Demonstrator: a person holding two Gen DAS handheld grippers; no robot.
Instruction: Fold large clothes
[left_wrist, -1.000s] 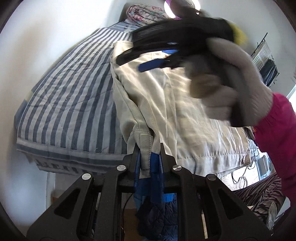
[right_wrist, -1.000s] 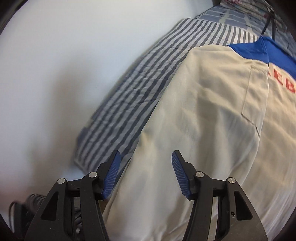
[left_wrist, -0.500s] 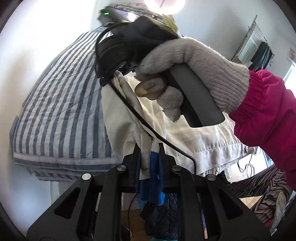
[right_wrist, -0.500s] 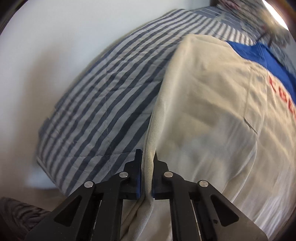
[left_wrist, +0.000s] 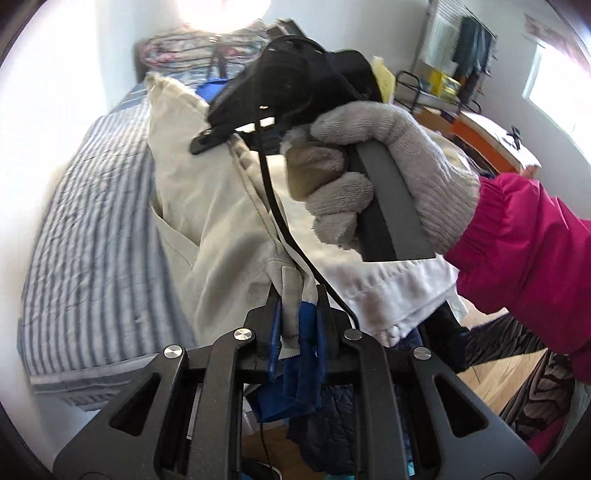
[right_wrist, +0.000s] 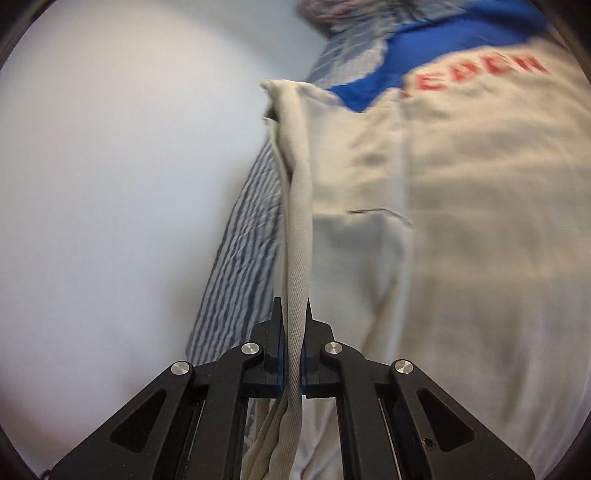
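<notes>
While the beige jacket (right_wrist: 461, 258) lies on the striped bed (left_wrist: 92, 240), the left hand-held gripper (left_wrist: 298, 314) clamps its cuffed corner and the right hand-held gripper (right_wrist: 293, 332) pinches its side edge, lifting that edge, presumably to fold it.

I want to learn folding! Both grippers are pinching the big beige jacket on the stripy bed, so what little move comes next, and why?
Probably carry the pinched edge across the beige jacket with the blue yoke to lay one side over the middle. The right gripper and left gripper both have their jaws shut on its side edge, which is lifted off the blue-and-white striped bedspread, while the rest lies flat.
</notes>
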